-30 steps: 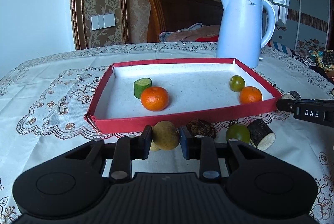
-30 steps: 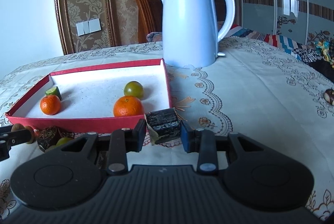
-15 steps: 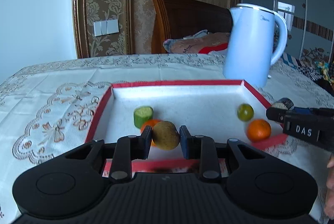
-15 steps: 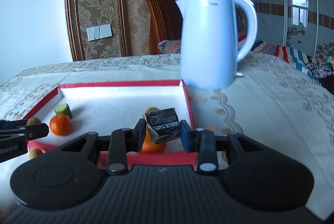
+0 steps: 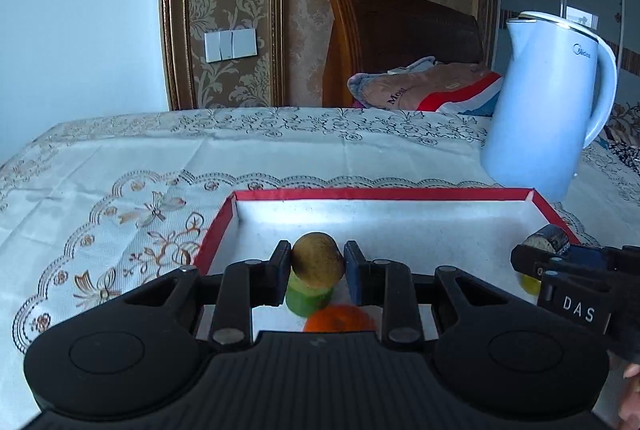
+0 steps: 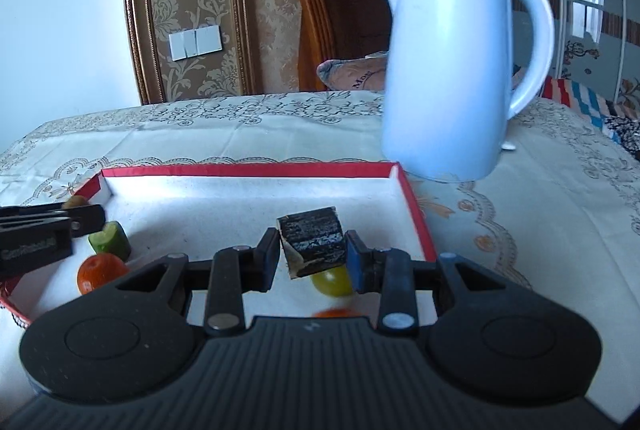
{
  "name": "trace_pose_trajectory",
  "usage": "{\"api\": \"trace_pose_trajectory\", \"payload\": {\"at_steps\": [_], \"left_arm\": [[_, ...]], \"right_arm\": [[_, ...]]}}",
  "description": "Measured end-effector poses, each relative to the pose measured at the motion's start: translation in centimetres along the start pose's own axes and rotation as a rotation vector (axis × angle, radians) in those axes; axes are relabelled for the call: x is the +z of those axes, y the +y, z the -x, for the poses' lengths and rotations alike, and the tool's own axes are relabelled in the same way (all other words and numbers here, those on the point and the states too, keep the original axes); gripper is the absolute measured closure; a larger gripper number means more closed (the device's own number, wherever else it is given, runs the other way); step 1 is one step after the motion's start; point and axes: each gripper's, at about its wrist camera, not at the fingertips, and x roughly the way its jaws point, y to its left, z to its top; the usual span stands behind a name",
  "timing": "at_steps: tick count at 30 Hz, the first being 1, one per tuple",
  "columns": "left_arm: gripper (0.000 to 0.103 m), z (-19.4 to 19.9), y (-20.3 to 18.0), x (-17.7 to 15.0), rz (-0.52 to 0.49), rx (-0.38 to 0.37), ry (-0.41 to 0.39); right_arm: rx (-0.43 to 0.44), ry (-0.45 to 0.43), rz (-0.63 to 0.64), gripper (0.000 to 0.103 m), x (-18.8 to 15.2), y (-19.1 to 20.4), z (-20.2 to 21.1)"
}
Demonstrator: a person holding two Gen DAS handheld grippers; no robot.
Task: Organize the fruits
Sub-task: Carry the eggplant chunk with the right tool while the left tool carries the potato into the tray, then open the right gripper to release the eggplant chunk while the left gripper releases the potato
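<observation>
Carrying two pieces over the red tray (image 5: 400, 194), one in each gripper.
Nearest, the left gripper (image 5: 317, 266) is clenched on a brown kiwi (image 5: 317, 259), the right gripper (image 6: 312, 254) on a dark log piece (image 6: 313, 240), both held above the tray floor. Releasing from this height could, I judge, send either one onto the fruit beneath and make it roll or bounce out. Below lie one cucumber chunk (image 6: 110, 240), two oranges (image 6: 99, 271), one barely showing, and one green citrus (image 6: 332, 280). Farthest, one kettle (image 6: 460, 69) stands just behind the rim.
</observation>
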Motion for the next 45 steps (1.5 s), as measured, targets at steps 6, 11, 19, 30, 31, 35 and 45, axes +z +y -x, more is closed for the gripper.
{"api": "trace_pose_trajectory", "payload": {"at_steps": [6,11,19,30,31,35,45], "left_arm": [[0.075,-1.6,-1.0,0.6,-0.015,0.006,0.002],[0.075,-3.2,-1.2,0.6,-0.016,0.028,0.03],[0.075,-3.9,-1.5,-0.1,-0.042,0.055,0.041],[0.075,-3.8,-1.2,-0.4,-0.021,0.061,0.038],[0.075,-3.7,-1.2,-0.4,-0.02,0.059,0.037],[0.075,-3.6,-1.1,-0.6,-0.018,0.064,0.037],[0.075,-3.0,-0.8,-1.0,-0.028,0.053,0.032]], "right_arm": [[-0.011,-0.002,0.027,0.07,0.5,0.9,-1.4],[0.006,-0.008,0.04,0.07,0.6,1.2,-1.7],[0.061,0.017,0.12,0.07,0.6,2.3,-1.8],[0.055,0.028,0.147,0.07,0.7,2.6,-2.1],[0.054,0.027,0.146,0.07,0.8,2.5,-2.1],[0.05,0.017,0.131,0.066,0.7,2.2,-2.0],[0.031,0.0,0.114,0.054,0.7,1.8,-1.7]]}}
